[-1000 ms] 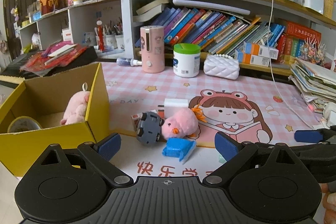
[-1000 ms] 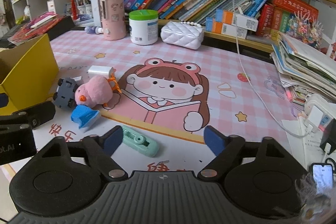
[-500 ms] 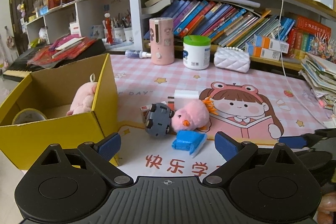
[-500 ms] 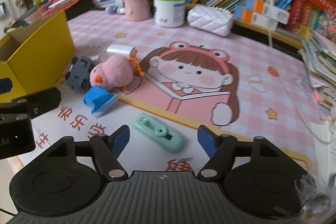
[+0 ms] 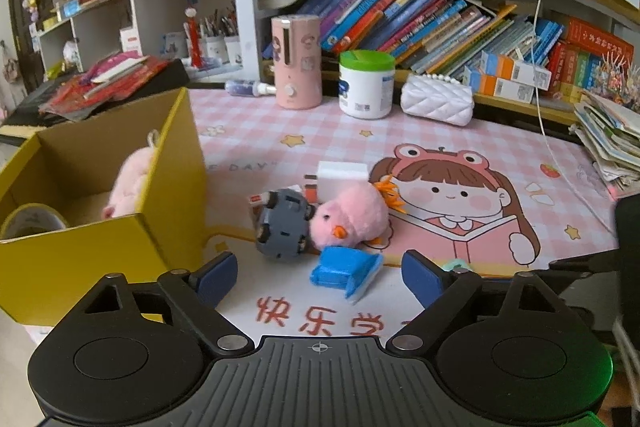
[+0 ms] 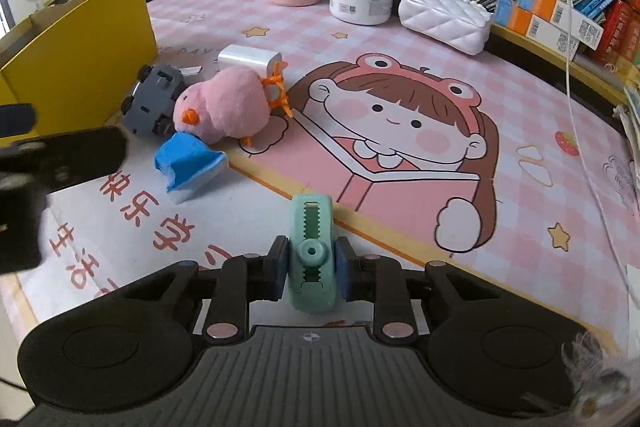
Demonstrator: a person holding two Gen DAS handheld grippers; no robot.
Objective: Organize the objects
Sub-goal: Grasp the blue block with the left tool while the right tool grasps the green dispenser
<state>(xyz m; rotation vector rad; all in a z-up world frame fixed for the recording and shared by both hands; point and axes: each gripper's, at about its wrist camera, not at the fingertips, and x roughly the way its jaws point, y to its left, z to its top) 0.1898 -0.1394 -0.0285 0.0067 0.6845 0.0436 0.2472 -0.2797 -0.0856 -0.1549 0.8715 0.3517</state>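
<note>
Four loose things bunch up at centre left: one fuzzy pink plush chick (image 6: 224,105), one grey toy car (image 6: 150,101), one blue wedge-shaped plastic piece (image 6: 186,163), one white charger block (image 6: 248,59). The right gripper (image 6: 311,269) pinches the mint toothed plastic clip (image 6: 311,247) at bottom centre, with bare mat around it. The left gripper (image 5: 318,273) is closing on nothing, beside the yellow cardboard box (image 5: 120,243) at left

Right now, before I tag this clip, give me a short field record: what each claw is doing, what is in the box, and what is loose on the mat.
right claw: shut on the mint green clip, pads on its two sides
left claw: closing, nothing between its pads, aimed at the toy pile
yellow box: holds a pink plush and a tape roll
loose on mat: grey toy car, pink chick plush, blue piece, white block
</note>
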